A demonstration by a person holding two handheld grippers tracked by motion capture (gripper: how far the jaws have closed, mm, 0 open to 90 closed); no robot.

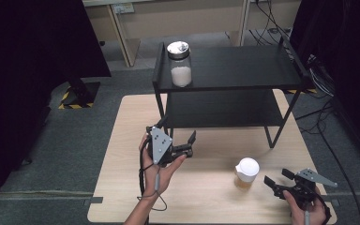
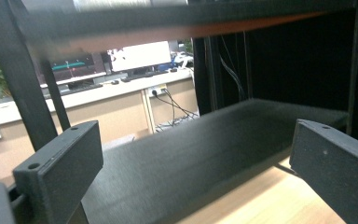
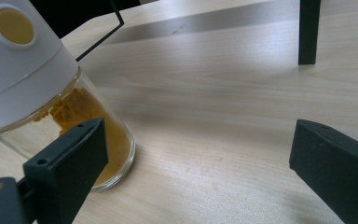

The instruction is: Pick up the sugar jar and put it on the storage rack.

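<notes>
Your left tongs (image 1: 180,133) are hanging just in front of the black two-tier shelf (image 1: 229,70), up by its front left leg, jaws spread wide with nothing between them. From the left gripper view you're looking straight into the gap between the tiers, lower board (image 2: 205,154) running across between the jaws. The salt-looking jar (image 1: 180,63), glass with white grains and a shiny metal lid, is sitting on the top tier at its front left corner, well apart from your left tongs.

Your right tongs (image 1: 277,177) are down at the near right corner of the table (image 1: 206,197), also wide open and empty. The spice jar (image 1: 246,173) with the white cap and orange-brown powder stands upright on the table just beside them. In the right gripper view that jar (image 3: 37,102) sits behind one jaw, outside the gap, not between the two, so you're not gripping it.
</notes>
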